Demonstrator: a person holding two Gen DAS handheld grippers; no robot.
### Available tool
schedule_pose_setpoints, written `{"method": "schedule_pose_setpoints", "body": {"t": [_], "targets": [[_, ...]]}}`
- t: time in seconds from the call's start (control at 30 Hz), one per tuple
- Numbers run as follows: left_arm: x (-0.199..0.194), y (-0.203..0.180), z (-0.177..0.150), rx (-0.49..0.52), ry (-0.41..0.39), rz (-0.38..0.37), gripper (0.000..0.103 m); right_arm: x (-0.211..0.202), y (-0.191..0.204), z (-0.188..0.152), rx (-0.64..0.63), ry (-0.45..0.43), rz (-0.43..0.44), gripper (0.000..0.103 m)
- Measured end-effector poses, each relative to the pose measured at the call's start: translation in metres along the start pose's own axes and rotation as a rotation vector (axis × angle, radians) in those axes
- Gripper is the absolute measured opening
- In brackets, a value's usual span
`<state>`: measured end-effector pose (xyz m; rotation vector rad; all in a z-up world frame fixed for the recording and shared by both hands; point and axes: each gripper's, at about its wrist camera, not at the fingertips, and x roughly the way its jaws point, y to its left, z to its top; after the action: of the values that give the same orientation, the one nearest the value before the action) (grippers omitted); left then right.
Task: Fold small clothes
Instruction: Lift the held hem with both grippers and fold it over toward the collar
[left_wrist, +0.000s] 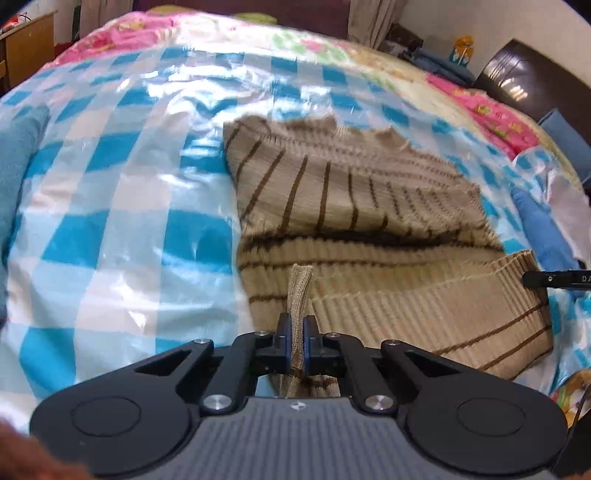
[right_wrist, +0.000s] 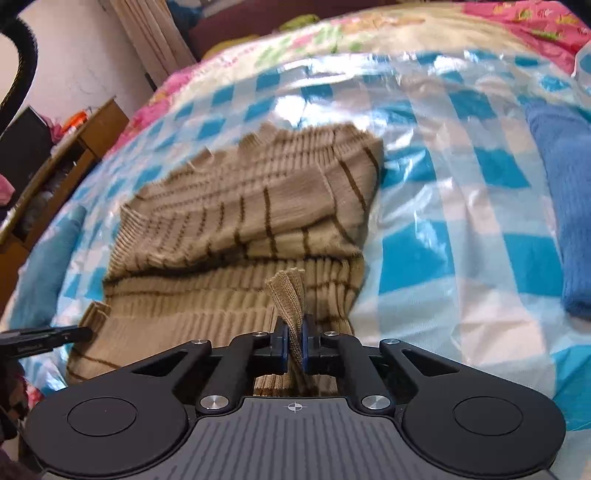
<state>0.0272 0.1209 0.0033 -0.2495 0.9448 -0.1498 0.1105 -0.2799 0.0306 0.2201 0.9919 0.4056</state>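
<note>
Two grippers share one garment here, and each pinches a separate fold of it.

In the left wrist view, the left gripper (left_wrist: 297, 334) has its jaws pressed together on a raised tuck of the beige striped sweater (left_wrist: 351, 206), at the near edge of the garment. The sweater lies on the checked plastic sheet (left_wrist: 110, 206) that covers the bed, already doubled over once, and it spreads away from the jaws and to the right. Its long axis runs about across the picture, from the left gripper toward the right one. At the right border a black tip of the right gripper (left_wrist: 554, 278) shows at the ribbed hem (left_wrist: 406, 302), so both hands are at the same near edge, one at each end. Whether that tip grips anything, this view does not tell.

In the right wrist view, the right gripper (right_wrist: 293, 339) settles it: its jaws are closed on its own bunched ridge of the knit. From here the sweater (right_wrist: 240, 210) spreads ahead and to the left. The tip of the left gripper (right_wrist: 55, 336) enters at the left border beside the hem corner. A blue folded cloth (right_wrist: 569, 206) lies to the right, well apart.

I judge the next move carries this near edge forward over the far part, with both hands travelling together.
</note>
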Motion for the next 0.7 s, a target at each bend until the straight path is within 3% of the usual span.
{"method": "schedule_pose_setpoints", "body": {"t": [0.2, 0.53, 0.7], "targets": [[-0.016, 0.003, 0.019, -0.036, -0.075, -0.028, 0.011, -0.016, 0.005, 0.019, 0.003, -0.075, 0.019, 0.006], [-0.055, 0.010, 0.060, -0.083, -0.250, -0.087, 0.010, -0.068, 0.013, 0.060, 0.013, -0.281, 0.071, 0.005], [-0.062, 0.015, 0.083, -0.081, -0.327, -0.069, 0.008, -0.066, 0.011, 0.079, 0.023, -0.337, 0.062, 0.005]]}}
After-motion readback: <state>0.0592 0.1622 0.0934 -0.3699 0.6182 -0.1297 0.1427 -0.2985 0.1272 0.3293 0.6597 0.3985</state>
